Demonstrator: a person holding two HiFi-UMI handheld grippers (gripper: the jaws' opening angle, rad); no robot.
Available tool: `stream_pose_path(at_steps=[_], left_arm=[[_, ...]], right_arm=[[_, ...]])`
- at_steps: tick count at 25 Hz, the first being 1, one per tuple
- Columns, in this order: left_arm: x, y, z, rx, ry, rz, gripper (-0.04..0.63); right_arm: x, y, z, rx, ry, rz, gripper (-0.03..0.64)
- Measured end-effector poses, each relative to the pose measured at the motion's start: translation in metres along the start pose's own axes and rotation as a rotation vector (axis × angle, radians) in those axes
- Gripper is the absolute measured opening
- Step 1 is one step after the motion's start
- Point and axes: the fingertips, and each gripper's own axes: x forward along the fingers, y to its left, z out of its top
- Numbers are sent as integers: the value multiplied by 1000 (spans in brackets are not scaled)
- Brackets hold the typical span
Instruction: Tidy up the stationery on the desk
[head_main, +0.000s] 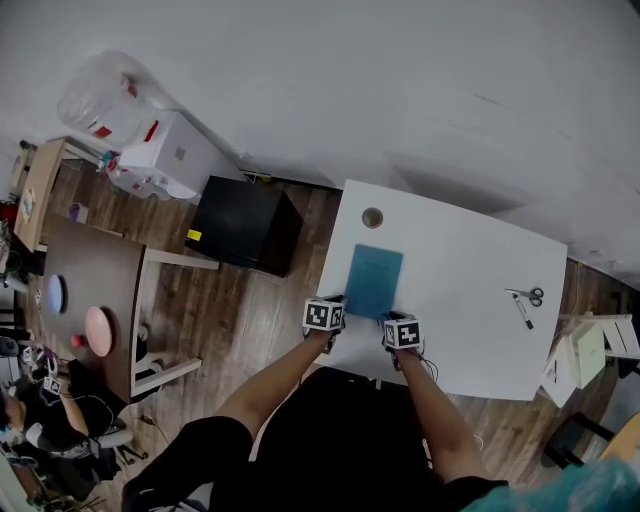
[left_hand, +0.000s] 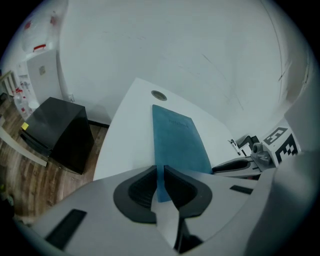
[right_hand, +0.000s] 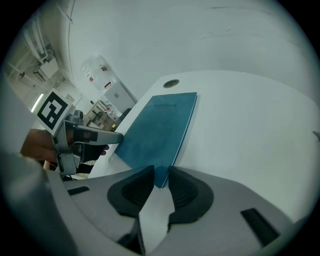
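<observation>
A blue notebook (head_main: 373, 281) lies flat near the front edge of the white desk (head_main: 460, 270). My left gripper (head_main: 333, 303) is at its near left corner. In the left gripper view the jaws (left_hand: 160, 172) stand close together with the notebook (left_hand: 177, 140) corner pinched between them. My right gripper (head_main: 396, 320) is at the near right corner. There too the notebook (right_hand: 160, 127) corner sits between the nearly closed jaws (right_hand: 161, 175). Scissors (head_main: 527, 295) and a pen (head_main: 523, 312) lie at the desk's right side, far from both grippers.
A round cable hole (head_main: 372, 217) is in the desk beyond the notebook. A black cabinet (head_main: 245, 225) stands on the wooden floor left of the desk. White boxes (head_main: 165, 155) sit further left. A white stand (head_main: 585, 355) is at the desk's right end.
</observation>
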Motion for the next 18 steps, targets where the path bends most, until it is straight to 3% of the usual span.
stream_pose_path(at_steps=[18], left_arm=[[7, 22, 47, -48, -36, -63, 52]], right_arm=[[18, -4, 44, 137, -9, 9, 98]])
